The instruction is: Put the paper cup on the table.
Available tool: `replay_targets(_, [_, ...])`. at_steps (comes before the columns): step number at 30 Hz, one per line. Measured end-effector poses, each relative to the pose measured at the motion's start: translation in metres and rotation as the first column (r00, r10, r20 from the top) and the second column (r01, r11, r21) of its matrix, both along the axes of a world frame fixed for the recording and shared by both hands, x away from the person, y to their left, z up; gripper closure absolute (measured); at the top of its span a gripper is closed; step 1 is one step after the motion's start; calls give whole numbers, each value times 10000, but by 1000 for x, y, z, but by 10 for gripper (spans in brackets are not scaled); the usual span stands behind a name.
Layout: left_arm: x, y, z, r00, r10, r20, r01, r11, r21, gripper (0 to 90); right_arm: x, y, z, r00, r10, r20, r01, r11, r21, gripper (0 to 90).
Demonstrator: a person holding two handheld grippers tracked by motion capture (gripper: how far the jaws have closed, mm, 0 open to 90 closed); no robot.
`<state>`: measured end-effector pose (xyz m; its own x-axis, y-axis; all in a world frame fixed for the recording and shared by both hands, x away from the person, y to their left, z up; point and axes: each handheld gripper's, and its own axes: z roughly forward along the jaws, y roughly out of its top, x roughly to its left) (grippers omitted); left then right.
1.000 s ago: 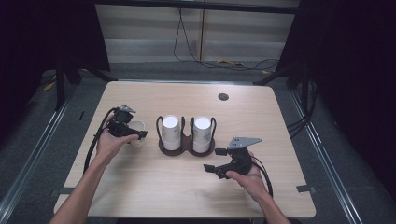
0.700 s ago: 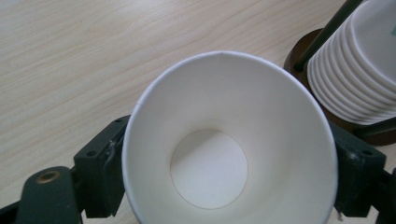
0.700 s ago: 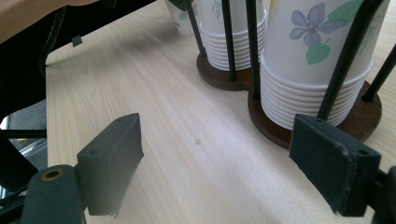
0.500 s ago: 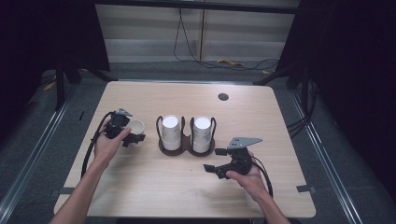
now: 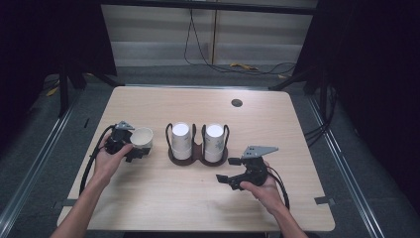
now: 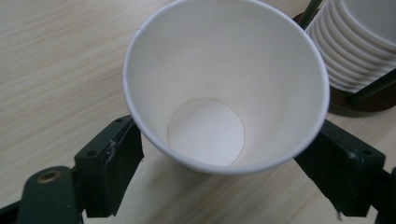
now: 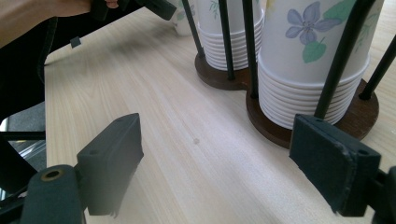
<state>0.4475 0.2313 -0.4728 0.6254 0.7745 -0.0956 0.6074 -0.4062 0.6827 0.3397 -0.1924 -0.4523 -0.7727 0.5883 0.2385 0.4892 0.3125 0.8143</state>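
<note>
A white paper cup (image 5: 142, 137) (image 6: 224, 84) stands mouth-up and empty, left of the cup holder. My left gripper (image 5: 134, 147) (image 6: 229, 144) is shut on it, one jaw pressed on each side of its lower wall. I cannot tell whether its base touches the table. The holder is a dark wooden base (image 5: 198, 159) (image 7: 280, 130) with black wire posts. It carries two stacks of upside-down cups (image 5: 181, 139) (image 5: 214, 139), and the nearer stack (image 7: 308, 56) has a flower print. My right gripper (image 5: 227, 169) (image 7: 222, 140) is open just in front of the holder's right side, holding nothing.
The light wooden table (image 5: 277, 129) has a round cable hole (image 5: 236, 102) at the back right. Cables trail from both grippers toward the near edge. Dark floor and metal rails surround the table.
My left gripper has shifted slightly right, toward the holder, with the cup, whose open mouth now shows clearly from above. The right gripper has not moved.
</note>
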Motion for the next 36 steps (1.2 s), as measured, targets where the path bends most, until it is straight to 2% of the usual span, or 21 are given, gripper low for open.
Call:
replay_targets(3, [-4, 4, -1, 9998, 146, 128, -146, 9999, -32, 162, 0, -1, 0, 10000, -30, 28, 30, 10000, 17, 170])
replay_targets(7, [-12, 6, -1, 9994, 103, 334, -99, 9999, -123, 163, 0, -2, 1, 10000, -61, 32, 61, 10000, 13, 170])
replay_targets(10, [-19, 7, 2, 9978, 184, 637, -152, 9986, -497, 168, 0, -2, 1, 10000, -81, 37, 81, 10000, 15, 170])
replay_targets(15, [-28, 10, 3, 9970, 334, 703, -286, 9972, -684, 168, -1, -3, 1, 9999, -131, 84, 131, 9999, 5, 170])
replay_targets(19, [-39, 10, 2, 9947, 236, 997, -167, 9974, -696, 167, -1, -4, 2, 9998, -179, 97, 179, 9998, 32, 170])
replay_targets(23, [-45, 11, 3, 9919, 278, 1236, -135, 9932, -1154, 167, -2, -5, 1, 9995, -306, 73, 306, 9995, -1, 170])
replay_targets(26, [-53, 9, 6, 9883, 104, 1519, 62, 9941, -1085, 167, -2, -6, 1, 9993, -360, 99, 360, 9994, 7, 170])
replay_targets(31, [-63, 6, 8, 9869, 42, 1614, 196, 9891, -1456, 168, -3, -9, 2, 9987, -493, 148, 493, 9988, 11, 169])
replay_targets(34, [-68, 4, 8, 9861, -81, 1661, 328, 9886, -1467, 167, -3, -8, 1, 9983, -574, 130, 575, 9983, -1, 169])
replay_targets(36, [-74, 2, 8, 9860, -63, 1669, 340, 9859, -1640, 168, -3, -8, 1, 9983, -555, 159, 556, 9985, -27, 169])
